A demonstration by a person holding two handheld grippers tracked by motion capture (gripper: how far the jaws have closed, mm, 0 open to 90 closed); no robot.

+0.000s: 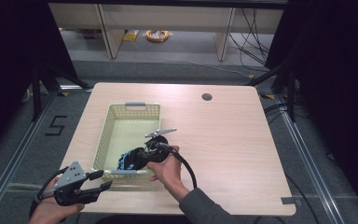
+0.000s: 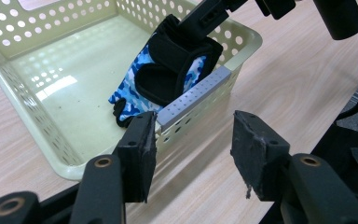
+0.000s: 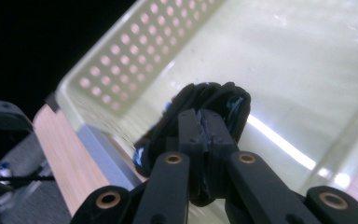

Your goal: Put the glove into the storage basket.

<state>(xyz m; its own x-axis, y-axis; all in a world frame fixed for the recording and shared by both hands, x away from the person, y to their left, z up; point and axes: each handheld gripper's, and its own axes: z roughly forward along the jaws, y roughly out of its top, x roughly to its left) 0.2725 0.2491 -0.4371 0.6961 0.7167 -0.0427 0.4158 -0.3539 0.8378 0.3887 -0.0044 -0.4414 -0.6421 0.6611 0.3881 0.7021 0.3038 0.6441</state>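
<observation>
Showing blue camouflage and black straps, glove sags.

The right gripper's fingers hide much of the glove, and the basket behind is blurred.

Dim room, evenly lit table; glare streaks the blurred basket floor.

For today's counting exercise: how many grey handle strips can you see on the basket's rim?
2. One grey handle strip sits on the far end of the basket; the other is on the near end, beside the blue camouflage glove held by the right tool.
</observation>
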